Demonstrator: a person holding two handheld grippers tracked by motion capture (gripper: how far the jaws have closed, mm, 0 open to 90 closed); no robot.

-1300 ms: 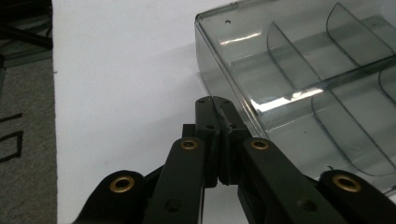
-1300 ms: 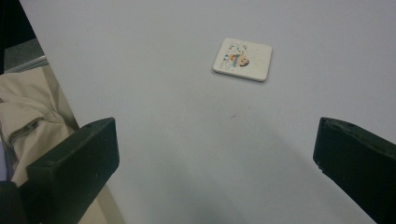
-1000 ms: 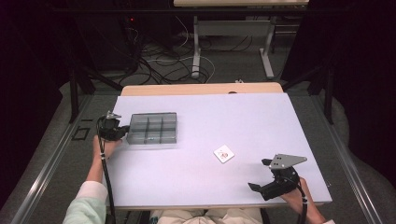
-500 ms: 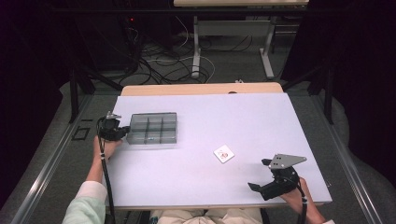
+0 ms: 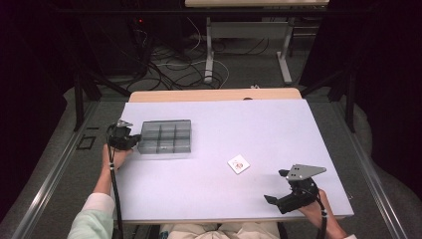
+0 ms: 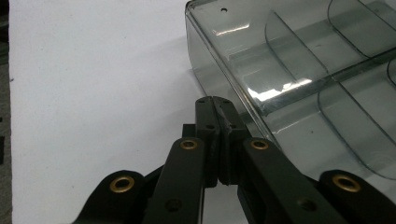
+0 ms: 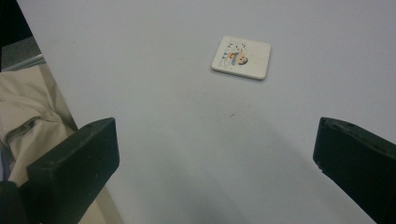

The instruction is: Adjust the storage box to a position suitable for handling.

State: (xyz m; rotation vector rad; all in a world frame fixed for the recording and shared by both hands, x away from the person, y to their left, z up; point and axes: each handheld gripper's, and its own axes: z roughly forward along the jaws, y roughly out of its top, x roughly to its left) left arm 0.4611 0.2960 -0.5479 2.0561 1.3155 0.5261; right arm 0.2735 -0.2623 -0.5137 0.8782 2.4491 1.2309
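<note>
Item: clear divided tray (image 5: 165,137), compartments empty, on my counter (image 5: 249,124). Left tool (image 6: 215,105) pinched together at its wall. Right tool (image 7: 215,149) spread wide, card (image 7: 241,57) ahead.

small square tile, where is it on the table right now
In the high view the small square tile lies flat on the table's right half, between the compartment tray and the right hand-held gripper, touching neither.

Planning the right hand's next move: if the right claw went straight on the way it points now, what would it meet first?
Probably the small square tile: it lies ahead of the open right claw, slightly off centre, with bare table between them.
</note>
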